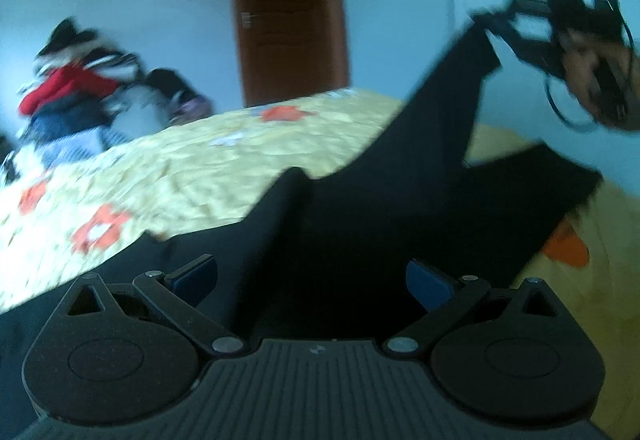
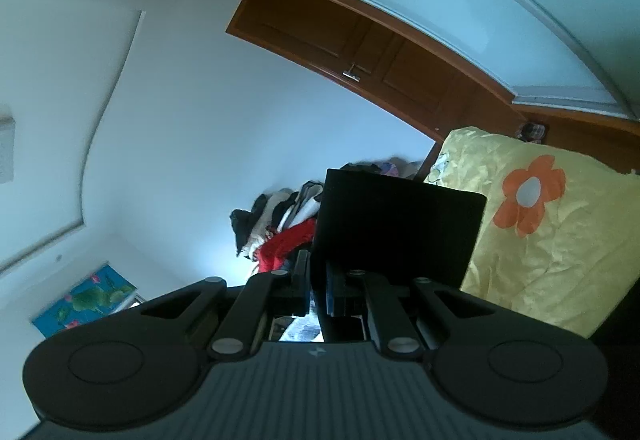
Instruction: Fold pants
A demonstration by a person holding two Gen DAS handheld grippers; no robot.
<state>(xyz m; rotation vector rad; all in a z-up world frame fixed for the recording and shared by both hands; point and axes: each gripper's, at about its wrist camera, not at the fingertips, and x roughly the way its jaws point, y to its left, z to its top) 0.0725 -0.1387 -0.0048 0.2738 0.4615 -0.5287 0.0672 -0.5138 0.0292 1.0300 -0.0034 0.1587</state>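
Black pants (image 1: 360, 207) lie on a yellow flowered bedspread (image 1: 168, 175). My left gripper (image 1: 312, 280) is open, its blue-padded fingers (image 1: 428, 282) spread just above the dark cloth, holding nothing. The right gripper (image 1: 516, 19) shows at the upper right of the left wrist view, lifting one end of the pants into the air. In the right wrist view my right gripper (image 2: 318, 288) is shut on the pants (image 2: 400, 224), and a black panel of cloth stands up from between its fingers. The view is rolled sideways.
A pile of clothes (image 1: 76, 87) with a red garment lies at the far side of the bed; it also shows in the right wrist view (image 2: 280, 228). A brown wooden door (image 1: 288, 11) stands behind the bed. The bedspread (image 2: 540, 232) fills the right.
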